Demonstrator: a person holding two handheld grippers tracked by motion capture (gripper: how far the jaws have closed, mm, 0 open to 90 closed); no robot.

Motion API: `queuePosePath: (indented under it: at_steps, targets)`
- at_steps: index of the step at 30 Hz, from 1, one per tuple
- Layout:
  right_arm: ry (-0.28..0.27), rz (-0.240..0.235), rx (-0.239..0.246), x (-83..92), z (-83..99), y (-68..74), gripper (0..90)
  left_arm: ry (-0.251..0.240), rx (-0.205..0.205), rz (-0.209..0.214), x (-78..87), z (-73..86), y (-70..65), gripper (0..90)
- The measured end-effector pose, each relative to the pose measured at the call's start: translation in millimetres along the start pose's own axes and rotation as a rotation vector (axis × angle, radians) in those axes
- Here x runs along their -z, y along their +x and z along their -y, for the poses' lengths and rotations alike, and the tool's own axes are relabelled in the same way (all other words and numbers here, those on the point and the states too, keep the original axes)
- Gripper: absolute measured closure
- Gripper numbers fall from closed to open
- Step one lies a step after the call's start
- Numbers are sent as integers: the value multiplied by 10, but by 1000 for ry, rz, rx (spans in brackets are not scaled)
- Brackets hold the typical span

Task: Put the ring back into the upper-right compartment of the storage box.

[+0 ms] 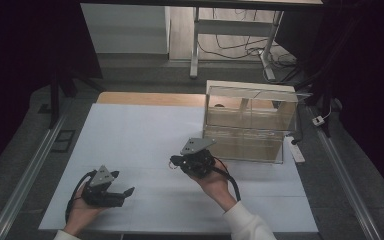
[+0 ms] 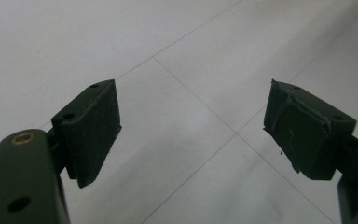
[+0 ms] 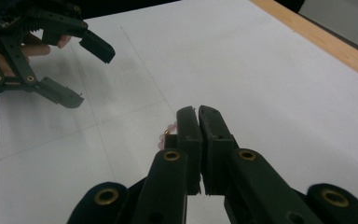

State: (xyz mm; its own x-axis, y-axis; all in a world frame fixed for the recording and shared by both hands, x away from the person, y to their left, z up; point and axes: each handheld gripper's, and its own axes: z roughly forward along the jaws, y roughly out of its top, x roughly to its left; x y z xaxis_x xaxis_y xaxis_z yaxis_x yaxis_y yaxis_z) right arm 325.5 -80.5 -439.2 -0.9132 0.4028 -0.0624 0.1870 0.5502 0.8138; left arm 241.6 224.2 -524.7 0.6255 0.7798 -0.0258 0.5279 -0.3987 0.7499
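My right gripper [image 1: 176, 161] [image 3: 198, 111] hovers over the middle of the white sheet [image 1: 140, 135], with its jaws pressed together. A small string of pink beads with a gold piece [image 3: 167, 132] peeks out at the left side of the jaws; in the high view it is a tiny loop [image 1: 172, 165] at the gripper's tip. My left gripper [image 1: 124, 193] [image 2: 191, 126] rests low over the sheet's near left part. Its jaws are spread wide with only bare sheet between them. It also shows in the right gripper view, the left gripper [image 3: 91, 77] being open at the upper left.
A clear plastic box [image 1: 250, 122] with compartments stands at the back right of the sheet, just beyond my right gripper. A white plug strip [image 1: 296, 150] lies by its right side. Bare wooden table [image 1: 150, 98] edges the sheet's far side. Metal rails [image 1: 30, 165] run along both sides.
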Motion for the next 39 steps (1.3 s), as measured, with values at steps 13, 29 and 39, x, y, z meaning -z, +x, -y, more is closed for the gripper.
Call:
queuePosePath:
  at_steps: [13,29,39]
  targets:
    - [-46,41,-6,277,-68,-81,867,0,0,1,2,3,3,184]
    - [-107,116,-34,704,-114,-288,866,-2,3,0,3,2,2,184]
    - [-149,175,-59,968,-115,-439,866,-2,-3,-1,3,1,0,190]
